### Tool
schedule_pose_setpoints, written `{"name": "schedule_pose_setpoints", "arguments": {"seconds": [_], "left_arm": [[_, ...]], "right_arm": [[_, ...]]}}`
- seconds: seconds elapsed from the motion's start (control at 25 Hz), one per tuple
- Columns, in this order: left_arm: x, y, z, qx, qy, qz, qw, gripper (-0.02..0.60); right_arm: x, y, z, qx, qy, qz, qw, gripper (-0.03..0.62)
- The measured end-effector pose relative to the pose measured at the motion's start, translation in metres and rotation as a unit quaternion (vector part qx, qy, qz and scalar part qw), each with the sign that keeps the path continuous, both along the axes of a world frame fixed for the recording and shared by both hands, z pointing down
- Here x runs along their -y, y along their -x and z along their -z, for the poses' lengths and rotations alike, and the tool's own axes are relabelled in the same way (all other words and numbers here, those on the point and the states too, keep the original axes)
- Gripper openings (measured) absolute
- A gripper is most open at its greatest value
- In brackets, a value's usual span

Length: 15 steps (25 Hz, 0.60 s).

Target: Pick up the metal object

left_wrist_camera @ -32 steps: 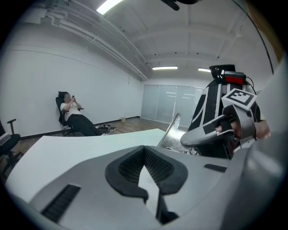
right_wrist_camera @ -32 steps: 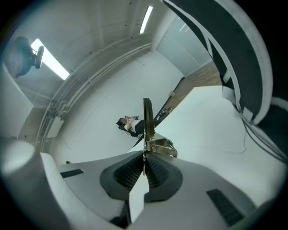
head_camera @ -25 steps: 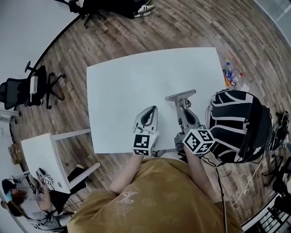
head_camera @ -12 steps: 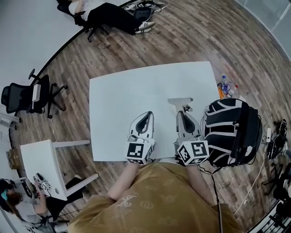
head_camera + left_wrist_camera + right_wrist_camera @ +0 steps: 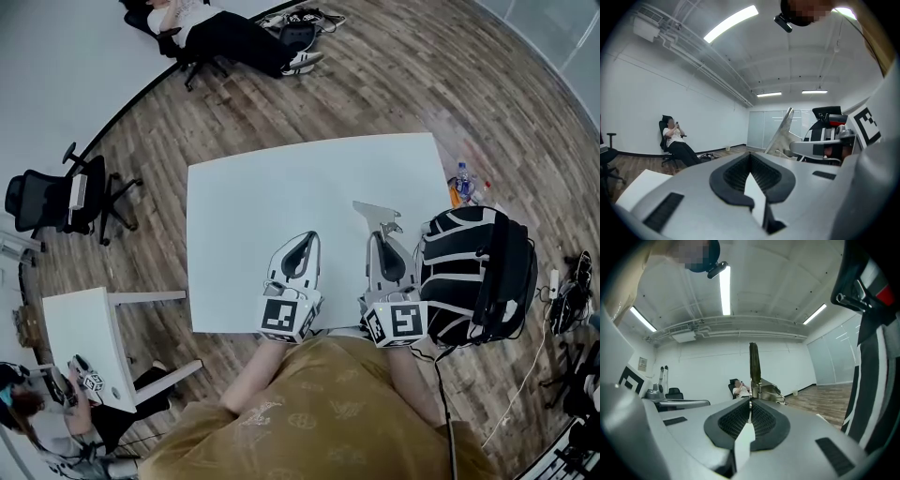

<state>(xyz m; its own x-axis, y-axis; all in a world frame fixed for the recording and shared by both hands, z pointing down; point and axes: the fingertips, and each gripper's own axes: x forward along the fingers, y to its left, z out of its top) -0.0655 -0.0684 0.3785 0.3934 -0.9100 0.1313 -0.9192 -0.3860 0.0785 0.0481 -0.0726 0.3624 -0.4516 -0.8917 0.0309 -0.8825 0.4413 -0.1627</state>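
- Office chair [image 5: 58,199], black, empty, on the wood floor [image 5: 525,103] at the left edge of the head view.
- Small white side table [image 5: 82,337], lower left, with a seated person [image 5: 42,417] at its near corner.
- Second person [image 5: 220,28], top of the frame, reclining in a chair; also visible small at the left of the left gripper view.
- Tabletop [image 5: 272,187], white, rectangular, bare, at the frame's centre.
- Left tongs [image 5: 305,238], grey with black pads, lying over the near edge of the tabletop, marker cube [image 5: 284,317] toward the wearer. In the left gripper view the left tongs [image 5: 750,154] are pressed together at the tips with nothing between them.
- Right tongs [image 5: 382,234], just right of the left pair and parallel to it, with their own marker cube [image 5: 396,323]. In the right gripper view the right tongs [image 5: 750,400] are pinching the metal object.
- Metal object [image 5: 377,212], silvery, with a flat bar across its far end, over the right part of the tabletop, projecting past the tips of the right tongs. It stands edge-on above the pads in the right gripper view [image 5: 754,364] and shows at centre right in the left gripper view [image 5: 783,133]. Whether it touches the tabletop cannot be told.
- Backpack [image 5: 478,272], black with white stripes, just beside the tabletop's right edge.
- Bottle [image 5: 460,176], on the floor beyond the backpack.
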Motion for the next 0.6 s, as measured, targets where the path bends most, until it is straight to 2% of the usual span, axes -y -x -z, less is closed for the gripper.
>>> {"name": "schedule_pose_setpoints", "arguments": {"seconds": [0.6], "left_arm": [[0.007,0.000,0.013,0.022,-0.030,0.012,0.9992,0.006]], "right_arm": [[0.003,0.003,-0.001,-0.044,-0.013,0.002,0.999,0.008]]}}
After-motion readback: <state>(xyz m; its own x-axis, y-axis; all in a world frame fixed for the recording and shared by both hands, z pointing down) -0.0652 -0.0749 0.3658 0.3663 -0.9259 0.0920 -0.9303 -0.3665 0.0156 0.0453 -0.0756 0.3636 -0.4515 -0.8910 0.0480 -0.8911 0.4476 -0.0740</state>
